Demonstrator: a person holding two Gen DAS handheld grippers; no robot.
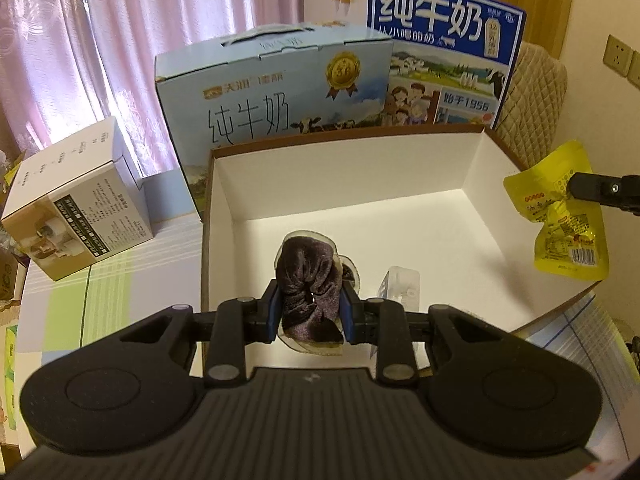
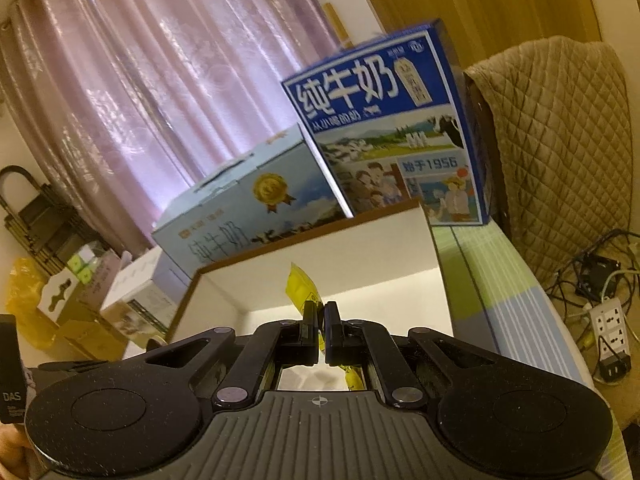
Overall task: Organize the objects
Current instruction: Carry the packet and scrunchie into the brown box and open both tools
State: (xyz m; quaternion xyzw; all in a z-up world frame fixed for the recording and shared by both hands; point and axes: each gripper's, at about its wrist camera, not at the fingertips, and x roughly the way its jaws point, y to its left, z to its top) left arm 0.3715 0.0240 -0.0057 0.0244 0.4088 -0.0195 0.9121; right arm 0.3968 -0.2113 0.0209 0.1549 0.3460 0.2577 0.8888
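My left gripper (image 1: 310,300) is shut on a dark purple velvet scrunchie (image 1: 308,276) and holds it above the near part of an open white cardboard box (image 1: 340,184). A small clear plastic packet (image 1: 400,284) lies inside the box, right of the scrunchie. My right gripper (image 2: 320,322) is shut on a yellow snack packet (image 2: 300,292) at the box's (image 2: 340,248) near right rim. In the left wrist view that packet (image 1: 560,216) hangs from the right gripper's fingers (image 1: 600,188) over the box's right wall.
Two milk cartons stand behind the box, a light blue one (image 1: 272,92) and a dark blue one (image 1: 444,48). A white carton (image 1: 76,200) lies at the left. A quilted chair (image 2: 560,140) stands at the right, with a power strip (image 2: 612,332) on the floor.
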